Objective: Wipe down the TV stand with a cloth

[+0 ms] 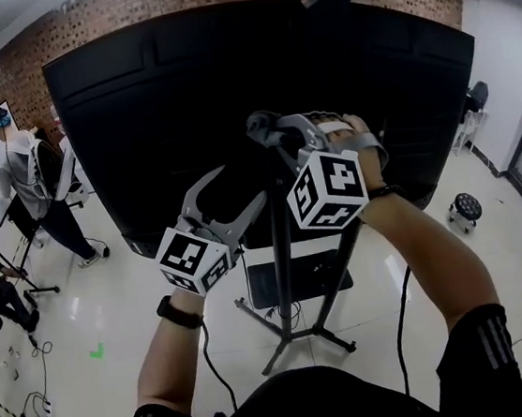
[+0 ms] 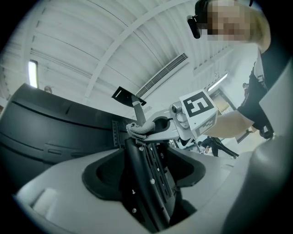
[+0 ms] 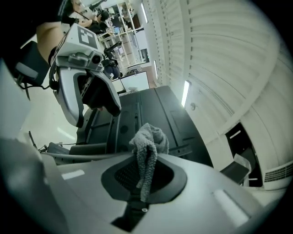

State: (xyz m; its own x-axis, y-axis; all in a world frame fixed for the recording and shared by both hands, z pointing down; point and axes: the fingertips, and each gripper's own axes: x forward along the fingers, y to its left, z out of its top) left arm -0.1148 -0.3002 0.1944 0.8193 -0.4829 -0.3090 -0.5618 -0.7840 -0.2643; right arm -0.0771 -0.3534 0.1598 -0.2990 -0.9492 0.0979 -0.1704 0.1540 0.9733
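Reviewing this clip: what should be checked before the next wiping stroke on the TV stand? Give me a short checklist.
1. cloth pinched between the jaws of the right gripper: ok.
2. cloth resting against the top of the stand post: ok.
3. left gripper with its jaws astride the stand post: ok.
4. left jaws actually clamping the post: cannot tell.
5. bystander standing apart from the stand: ok.

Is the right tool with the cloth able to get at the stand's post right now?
Likely yes: the right tool holds the cloth against the post, nothing between them; the left tool grips it lower down.
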